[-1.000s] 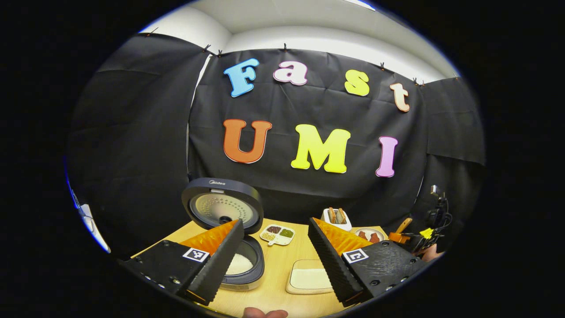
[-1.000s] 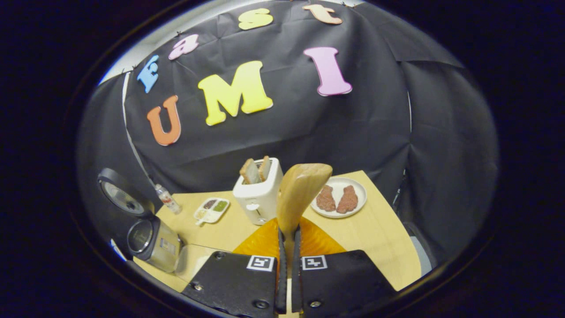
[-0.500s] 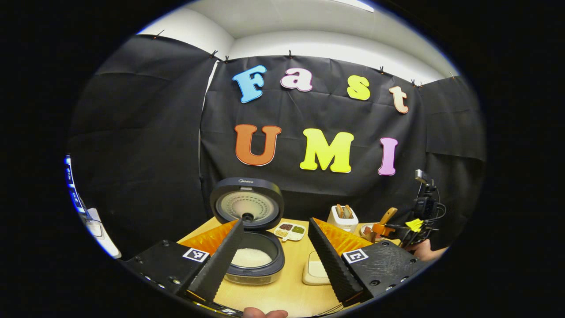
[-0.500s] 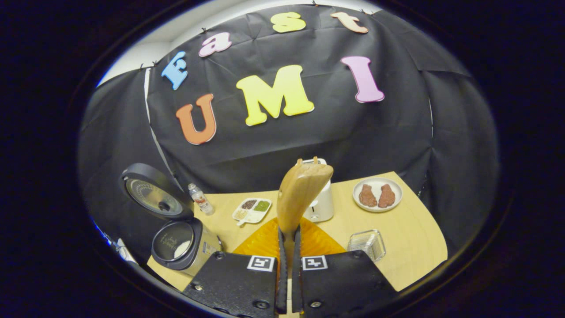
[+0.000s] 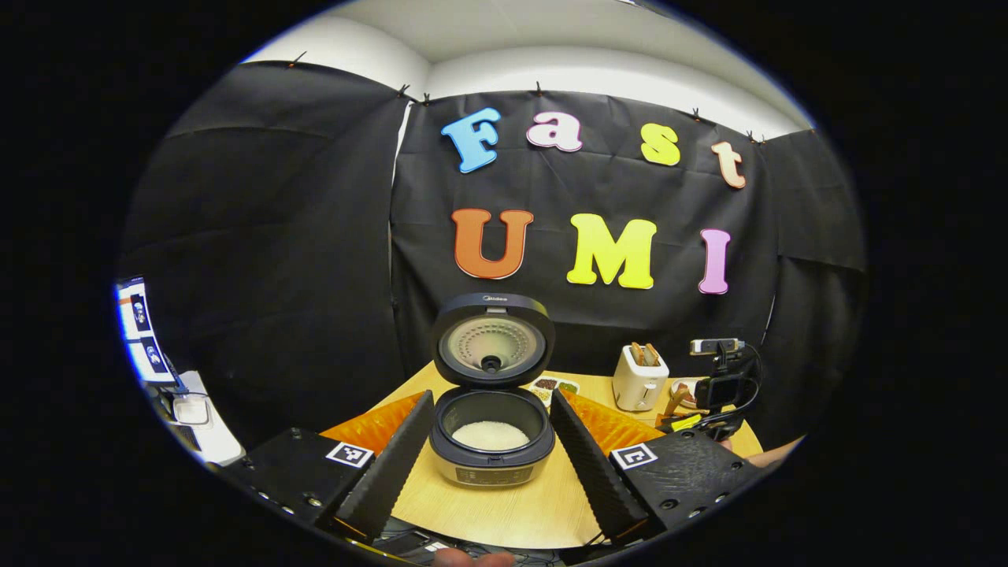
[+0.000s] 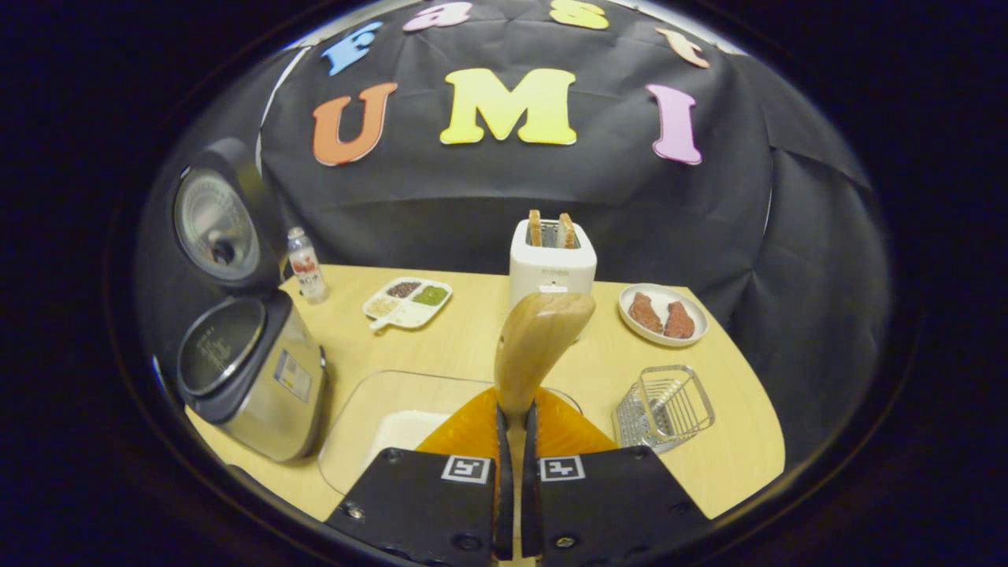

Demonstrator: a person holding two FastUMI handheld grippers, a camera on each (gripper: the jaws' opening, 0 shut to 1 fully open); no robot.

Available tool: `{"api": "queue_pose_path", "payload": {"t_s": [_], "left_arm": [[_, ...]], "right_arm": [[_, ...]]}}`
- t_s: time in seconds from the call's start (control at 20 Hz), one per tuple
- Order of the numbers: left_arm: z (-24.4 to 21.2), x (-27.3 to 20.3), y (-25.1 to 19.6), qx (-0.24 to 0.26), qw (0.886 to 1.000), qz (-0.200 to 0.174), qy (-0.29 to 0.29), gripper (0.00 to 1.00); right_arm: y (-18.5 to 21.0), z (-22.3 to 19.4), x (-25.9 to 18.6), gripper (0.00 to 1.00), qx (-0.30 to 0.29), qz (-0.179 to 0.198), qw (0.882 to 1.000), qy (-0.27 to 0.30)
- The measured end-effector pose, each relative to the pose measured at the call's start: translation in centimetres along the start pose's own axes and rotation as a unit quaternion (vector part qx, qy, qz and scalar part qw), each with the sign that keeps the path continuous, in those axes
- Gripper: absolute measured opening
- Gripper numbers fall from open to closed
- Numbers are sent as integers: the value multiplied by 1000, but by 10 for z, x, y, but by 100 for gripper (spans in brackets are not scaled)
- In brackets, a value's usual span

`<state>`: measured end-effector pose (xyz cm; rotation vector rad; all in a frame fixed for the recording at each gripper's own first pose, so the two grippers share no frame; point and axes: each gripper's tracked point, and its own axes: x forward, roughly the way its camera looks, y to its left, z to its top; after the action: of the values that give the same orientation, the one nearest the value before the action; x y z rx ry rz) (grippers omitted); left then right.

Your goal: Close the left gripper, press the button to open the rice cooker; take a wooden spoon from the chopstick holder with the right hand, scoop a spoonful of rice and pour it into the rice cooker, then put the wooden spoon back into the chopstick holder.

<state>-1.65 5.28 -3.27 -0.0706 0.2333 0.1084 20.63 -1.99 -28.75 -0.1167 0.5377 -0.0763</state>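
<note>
The rice cooker stands open on the table, its lid upright and white rice in the pot. My left gripper is open, one finger on each side of the cooker in the left gripper view and apart from it. My right gripper is shut on the handle of the wooden spoon, whose bowl points up and away. In the right gripper view the cooker is at the left. A clear tray of rice lies just below the spoon, and the wire chopstick holder is at the right.
A white toaster with bread stands behind the spoon. A plate with two meat pieces, a divided dish and a small bottle sit toward the back of the wooden table. The other gripper and a hand are at the right.
The left gripper has swung so that the open cooker now lies centred between its fingers. The right gripper, still holding the spoon, has tipped down toward the rice tray and the wire holder.
</note>
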Motion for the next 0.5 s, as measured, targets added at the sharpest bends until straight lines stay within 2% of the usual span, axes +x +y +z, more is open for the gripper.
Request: {"api": "queue_pose_path", "payload": {"t_s": [0.2, 0.5], "left_arm": [[-6, -3, 11, -1, 1000, 9, 11, 95], [-6, -6, 13, -7, 1000, 10, 12, 95]], "right_arm": [[13, -12, 7, 9, -17, -10, 1000, 0], [70, -22, -5, 9, 51, 80, 995, 33]]}}
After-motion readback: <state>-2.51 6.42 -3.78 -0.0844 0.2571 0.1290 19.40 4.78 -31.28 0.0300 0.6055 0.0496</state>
